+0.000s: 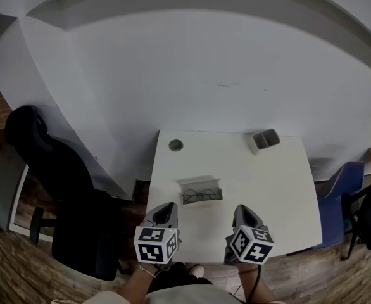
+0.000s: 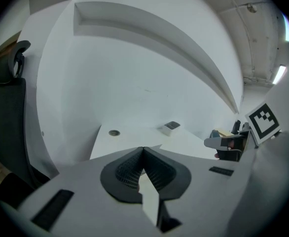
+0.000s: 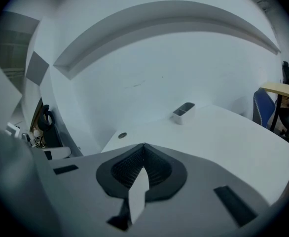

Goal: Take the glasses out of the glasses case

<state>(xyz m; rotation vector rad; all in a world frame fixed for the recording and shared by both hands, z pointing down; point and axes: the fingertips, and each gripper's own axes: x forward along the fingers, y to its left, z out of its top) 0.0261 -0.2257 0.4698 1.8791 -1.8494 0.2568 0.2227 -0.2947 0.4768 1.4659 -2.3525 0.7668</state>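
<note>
1. Your head camera sits high above the near edge of the bench (image 1: 280,189) and looks steeply down. The left gripper (image 1: 165,208) and right gripper (image 1: 242,210) lie at the bottom of its frame.
2. Your left gripper view rides low over that near edge and faces along its jaws, across the bench toward the wall (image 2: 134,83). The right gripper shows at its right edge.
3. Your right gripper view is equally low and faces the same way. The blurred shape at its far left may be the left gripper.
4. All three views share the grey tray (image 1: 265,139) and the round disc (image 1: 176,145) on the far side of the bench. The black chair (image 1: 52,163) shows in the head and left gripper views, and the blue chair (image 3: 264,107) in the head and right gripper views.
</note>
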